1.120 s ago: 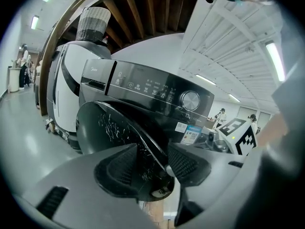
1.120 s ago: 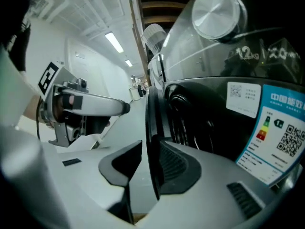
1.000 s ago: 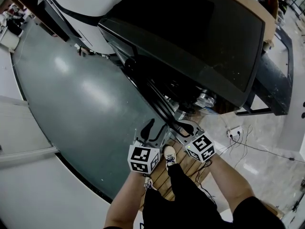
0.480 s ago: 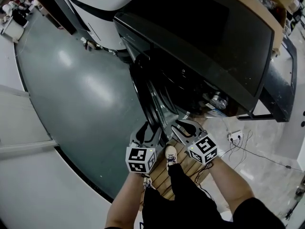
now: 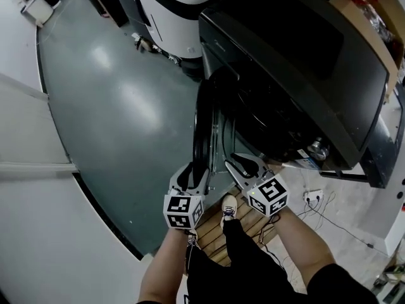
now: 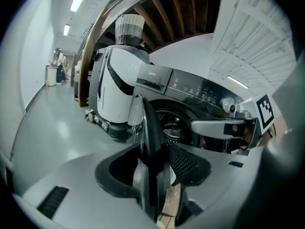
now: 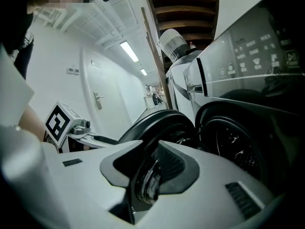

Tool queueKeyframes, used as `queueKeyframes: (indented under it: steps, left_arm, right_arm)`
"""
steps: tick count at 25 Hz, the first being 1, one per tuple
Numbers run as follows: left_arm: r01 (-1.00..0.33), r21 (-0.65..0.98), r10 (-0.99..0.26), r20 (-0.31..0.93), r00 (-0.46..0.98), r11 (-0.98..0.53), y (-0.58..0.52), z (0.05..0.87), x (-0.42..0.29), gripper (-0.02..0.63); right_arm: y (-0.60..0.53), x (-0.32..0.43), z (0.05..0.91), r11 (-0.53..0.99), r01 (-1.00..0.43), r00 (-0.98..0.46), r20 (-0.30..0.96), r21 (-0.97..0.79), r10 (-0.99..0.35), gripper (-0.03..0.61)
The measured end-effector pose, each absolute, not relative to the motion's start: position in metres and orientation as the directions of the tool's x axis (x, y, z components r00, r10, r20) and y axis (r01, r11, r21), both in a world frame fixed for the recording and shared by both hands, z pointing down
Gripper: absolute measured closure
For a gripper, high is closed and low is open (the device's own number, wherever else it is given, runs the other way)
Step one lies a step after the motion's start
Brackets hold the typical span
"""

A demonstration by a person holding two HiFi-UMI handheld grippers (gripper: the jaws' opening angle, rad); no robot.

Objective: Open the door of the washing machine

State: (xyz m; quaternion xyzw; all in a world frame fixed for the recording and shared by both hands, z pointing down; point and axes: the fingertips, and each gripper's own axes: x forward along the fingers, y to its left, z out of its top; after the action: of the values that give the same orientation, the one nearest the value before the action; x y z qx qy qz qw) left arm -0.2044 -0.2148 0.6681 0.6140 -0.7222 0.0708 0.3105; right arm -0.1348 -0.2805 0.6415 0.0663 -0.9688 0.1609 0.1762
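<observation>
L gripper: jaws wide apart, clamped on the rim of the door, one pad each side of the dark edge. The door runs right down into the gap btwn them. It's gripped at the rim's lower part, on the side farthest from the washing machine.

R gripper: jaws about half apart and have just been closing. The door's glass bulge shows in the gap, but no pad clearly presses on it, so it's not clamped. This gripper sits in front of the washing machine's drum opening, on the door's inner side, just beside the L gripper.

Door: open, standing out from the washing machine's front and seen edge-on from the head view. It's hinged at the end nearer the white unit w/ black stripe that stands beside the washing machine.

Vs 1 sec ago: the door lay much closer to the washing machine's front, and it has swung well out since. More of the drum opening shows now. L jaws are at the same width on the rim, R jaws narrower. Both grippers have followed the door away from the washing machine's front.
</observation>
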Motion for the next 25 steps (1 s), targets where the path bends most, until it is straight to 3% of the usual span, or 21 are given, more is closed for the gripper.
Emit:
queueKeyframes:
  steps: [7,17,25]
  left_arm:
    - [-0.894,0.252,-0.817,0.548,-0.183,0.370,-0.190,0.669,-0.262,0.396]
    - [-0.900,0.124,-0.768,0.578,-0.277,0.418,-0.172,0.663,-0.312,0.381]
    - [-0.884,0.070,-0.729,0.597,-0.334,0.462,-0.167,0.658,-0.331,0.362]
  right_arm:
    - [-0.264,-0.195,0.643,0.958,-0.124,-0.928,0.372,-0.257,-0.020,0.472]
    - [-0.241,-0.263,0.640,0.966,-0.038,-0.921,0.384,-0.254,0.064,0.477]
    - [-0.248,-0.274,0.635,0.947,-0.114,-0.919,0.395,-0.301,0.015,0.482]
